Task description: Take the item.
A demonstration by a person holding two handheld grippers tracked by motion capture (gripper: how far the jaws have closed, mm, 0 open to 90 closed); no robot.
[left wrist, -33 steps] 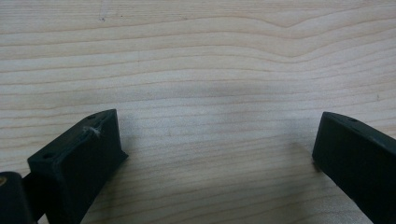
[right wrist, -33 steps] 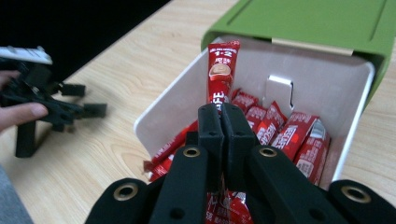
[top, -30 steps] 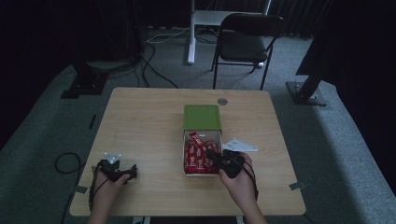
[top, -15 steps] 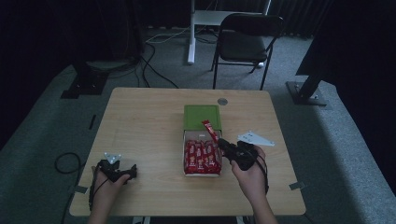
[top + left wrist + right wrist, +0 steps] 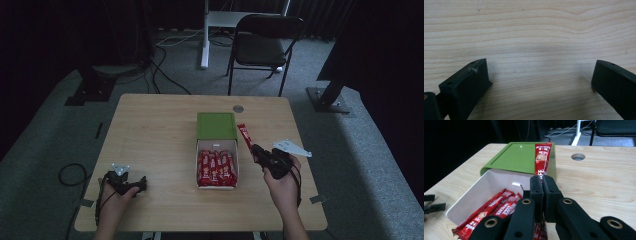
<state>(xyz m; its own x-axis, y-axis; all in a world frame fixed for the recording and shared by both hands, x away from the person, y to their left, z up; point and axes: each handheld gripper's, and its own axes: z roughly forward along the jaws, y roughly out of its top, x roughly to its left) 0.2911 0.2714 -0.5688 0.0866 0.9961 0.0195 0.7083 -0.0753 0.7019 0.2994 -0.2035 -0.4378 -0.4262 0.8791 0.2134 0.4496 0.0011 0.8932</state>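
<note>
Right gripper (image 5: 542, 185) clamped on a red sachet (image 5: 542, 160) beside the white box (image 5: 199, 149).
The glossy sachet reads "1-2" and "AFE". More red sachets (image 5: 216, 168) fill the box, its green lid (image 5: 216, 125) behind. On the pale wood-grain table (image 5: 155, 130), the left gripper (image 5: 539, 82) rests with jaws wide apart, holding nothing.

right hand-held gripper (image 5: 256, 151) lifted sachet (image 5: 244, 135) from box (image 5: 216, 146)

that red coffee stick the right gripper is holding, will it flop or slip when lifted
The red sachet probably stays fairly stiff: it stands straight out beyond the right gripper, pinched near one end, without sagging. It looks light, being thin and narrow. Its glossy wrapper may be slippery, so a loose pinch might let it slide.
</note>
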